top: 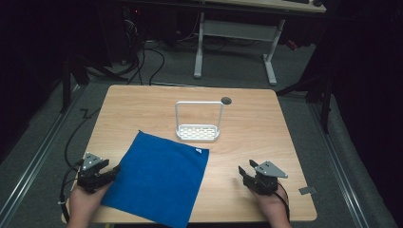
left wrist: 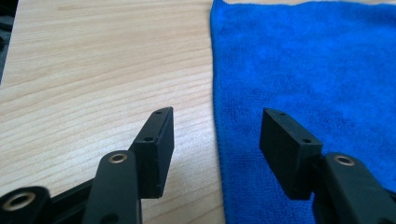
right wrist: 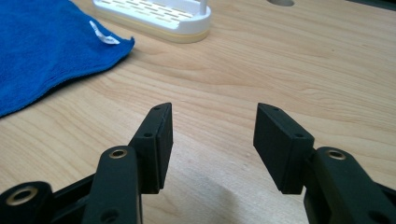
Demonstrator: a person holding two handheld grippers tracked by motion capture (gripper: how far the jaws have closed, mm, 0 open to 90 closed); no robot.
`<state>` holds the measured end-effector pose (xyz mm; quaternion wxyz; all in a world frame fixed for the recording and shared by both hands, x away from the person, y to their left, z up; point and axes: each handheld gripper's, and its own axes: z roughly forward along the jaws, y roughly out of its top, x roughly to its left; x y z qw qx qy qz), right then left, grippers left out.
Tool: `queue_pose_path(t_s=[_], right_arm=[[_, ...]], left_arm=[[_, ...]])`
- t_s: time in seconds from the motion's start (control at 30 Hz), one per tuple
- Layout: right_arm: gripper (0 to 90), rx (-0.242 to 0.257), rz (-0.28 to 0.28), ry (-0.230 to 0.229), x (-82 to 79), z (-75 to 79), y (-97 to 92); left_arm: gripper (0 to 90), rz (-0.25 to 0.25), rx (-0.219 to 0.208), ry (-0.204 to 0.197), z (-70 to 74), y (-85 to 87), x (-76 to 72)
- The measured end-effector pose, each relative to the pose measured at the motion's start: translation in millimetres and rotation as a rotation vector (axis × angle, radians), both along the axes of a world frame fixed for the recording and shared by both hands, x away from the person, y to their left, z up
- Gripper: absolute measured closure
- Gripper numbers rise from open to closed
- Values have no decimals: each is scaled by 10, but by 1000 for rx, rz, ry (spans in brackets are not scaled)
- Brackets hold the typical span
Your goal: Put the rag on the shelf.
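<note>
A blue cloth [top: 157,183] lies spread flat on the wooden bench [top: 247,128], turned cornerwise so that it reads as a diamond. It sits on the near left part of the bench, and its nearest corner reaches the front edge. The surface is a fine, fuzzy pile. A small white tag [top: 198,151] is sewn at the right-hand corner.

Beyond the cloth, near the middle of the bench, stands a white rack [top: 198,124]: a slotted tray with a tall wire hoop rising from its ends. A dark round hole [top: 226,100] sits in the bench just behind the rack.

The left tongs [top: 114,170] rest at the left edge of the cloth, held by a hand [top: 84,202] entering from below. The left gripper view shows the jaws released and spread wide, one over bare wood, the other over the cloth [left wrist: 308,70], with the hem running between them. Whether either jaw touches the cloth cannot be told.

The right tongs [top: 243,174] are held over bare bench, well apart from the cloth. The right gripper view shows them likewise released with nothing between the jaws. That view also brings out the tag [right wrist: 103,35] and the slots of the rack [right wrist: 156,16], though the hoop is cut off at the top edge.

The high view alone shows the surroundings: dark floor, loose cables [top: 142,61], and the white legs of another table [top: 235,45] behind. The room beyond is too dim to make out.
</note>
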<state>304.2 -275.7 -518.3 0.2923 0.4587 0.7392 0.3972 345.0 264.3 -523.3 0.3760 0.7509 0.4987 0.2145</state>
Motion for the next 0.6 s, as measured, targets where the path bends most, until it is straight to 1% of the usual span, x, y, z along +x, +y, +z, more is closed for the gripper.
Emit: queue_pose_path(t_s=[0.03,0.17,0.23,0.27,0.37,0.47,0.6], right_arm=[[476,11,1,4,1,-4,-2],[476,2,6,10,-1,-11,15],[477,3,6,14,2,-13,21],[477,3,7,14,3,-15,23],[480,9,6,15,3,-15,21],[493,12,5,21,7,-18,24],[497,12,11,20,9,-8,32]], left_arm=[[456,0,0,-7,-4,-9,1],[459,-8,13,-14,-5,-20,-4],[459,-5,5,-19,-1,-15,-9],[459,2,-11,-23,11,1,-16],[459,6,-20,-29,19,14,-22],[459,4,-20,-23,12,11,-20],[459,1,-12,-26,13,-3,-21]])
